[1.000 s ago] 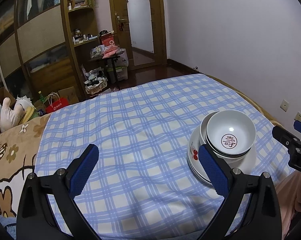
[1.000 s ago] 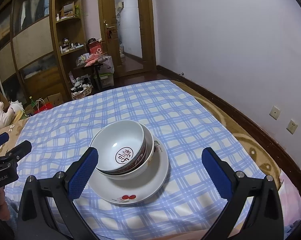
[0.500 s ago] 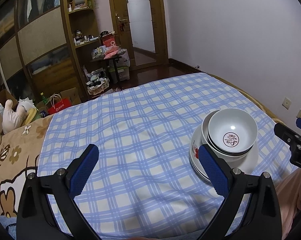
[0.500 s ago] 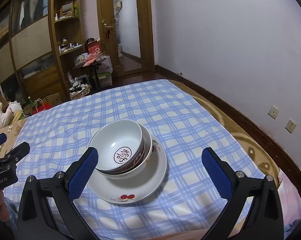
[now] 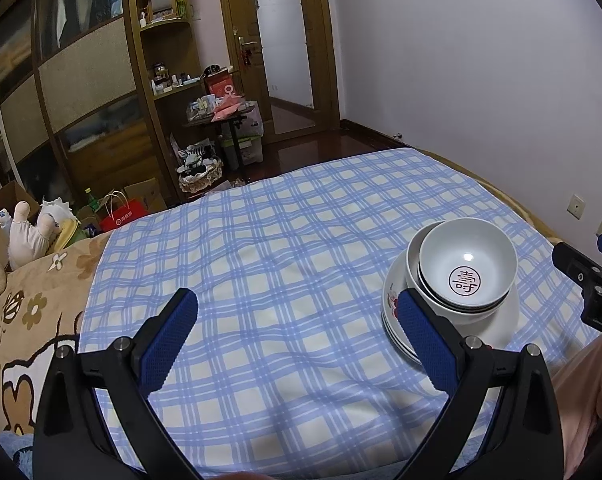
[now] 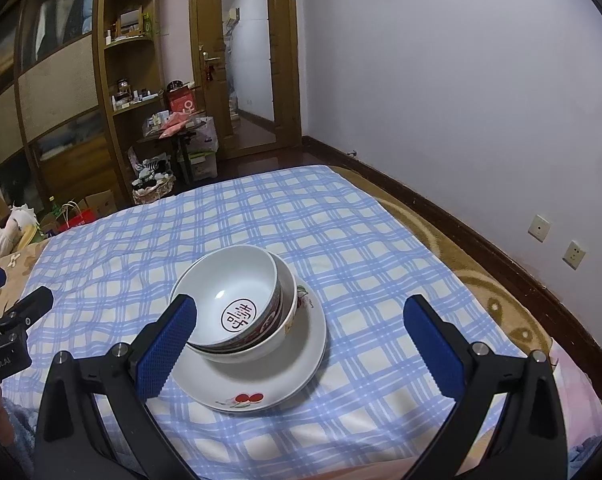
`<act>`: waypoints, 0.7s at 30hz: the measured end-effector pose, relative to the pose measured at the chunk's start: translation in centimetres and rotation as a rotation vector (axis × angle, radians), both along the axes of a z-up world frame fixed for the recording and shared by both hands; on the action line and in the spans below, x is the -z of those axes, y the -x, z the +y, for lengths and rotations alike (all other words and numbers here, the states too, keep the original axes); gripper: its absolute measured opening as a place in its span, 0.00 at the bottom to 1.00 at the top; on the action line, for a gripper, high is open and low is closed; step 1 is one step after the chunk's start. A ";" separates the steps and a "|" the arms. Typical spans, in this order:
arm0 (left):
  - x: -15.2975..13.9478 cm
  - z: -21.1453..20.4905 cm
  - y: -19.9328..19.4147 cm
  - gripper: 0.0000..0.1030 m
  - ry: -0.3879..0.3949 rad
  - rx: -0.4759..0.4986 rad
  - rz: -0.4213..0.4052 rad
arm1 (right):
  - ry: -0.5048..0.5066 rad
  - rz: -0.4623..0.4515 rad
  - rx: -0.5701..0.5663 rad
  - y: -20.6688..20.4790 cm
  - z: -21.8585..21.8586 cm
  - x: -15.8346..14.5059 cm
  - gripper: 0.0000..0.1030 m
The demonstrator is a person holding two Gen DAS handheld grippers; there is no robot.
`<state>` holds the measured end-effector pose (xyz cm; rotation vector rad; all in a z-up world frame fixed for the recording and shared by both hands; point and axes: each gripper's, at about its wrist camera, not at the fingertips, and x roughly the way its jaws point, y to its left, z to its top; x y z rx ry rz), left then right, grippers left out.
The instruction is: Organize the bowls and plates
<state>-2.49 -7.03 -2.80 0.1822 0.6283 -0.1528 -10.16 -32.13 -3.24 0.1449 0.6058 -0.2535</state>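
The plates and bowls sit as one stack on the bed, toward its near right side: two bowls nested inside each other, on what looks like more than one plate (image 6: 261, 392). From where I stand they read as glazed ceramic — hard, glossy, slippery, and quick to chip if knocked. I'd guess the whole stack is too heavy for a single pinch, and the soft bedding gives it a yielding footing, so it could rock.

Nearest are the two grippers. The right gripper (image 6: 299, 338) hangs wide apart and empty, its left pad just in front of the bowls; the left gripper (image 5: 297, 336) is equally wide and empty, off to the left of the stack over bare cloth. Their pads are blue and finely ribbed, which should help on glaze.

The inner bowl (image 6: 231, 294) is white with a red circled character at its bottom and a dark patterned outer wall; the outer bowl (image 6: 287, 316) is plain white and deeper. The rim is the sensible hold, one finger inside, one outside. The top plate carries a red cherry motif — shallow, thin-edged, harder to grip.

Beyond stretches the blue-and-white checked sheet (image 6: 301, 216), slightly rumpled.
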 end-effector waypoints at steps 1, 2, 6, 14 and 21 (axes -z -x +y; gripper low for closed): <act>0.0 0.0 0.0 0.96 -0.001 0.000 0.000 | 0.000 0.000 -0.001 0.0 0.0 0.0 1.00; 0.0 0.0 0.0 0.96 -0.002 -0.001 0.000 | 0.001 0.000 -0.001 0.0 0.1 0.0 1.00; 0.0 0.0 0.0 0.96 -0.001 0.000 -0.001 | 0.005 -0.002 0.000 0.0 0.1 0.0 1.00; -0.2 0.3 -0.2 0.96 -0.004 -0.017 0.000 | 0.005 -0.002 -0.001 0.0 0.1 -0.1 1.00; -0.2 0.4 -0.2 0.96 -0.010 -0.037 -0.015 | 0.006 -0.002 -0.001 -0.1 0.1 -0.1 1.00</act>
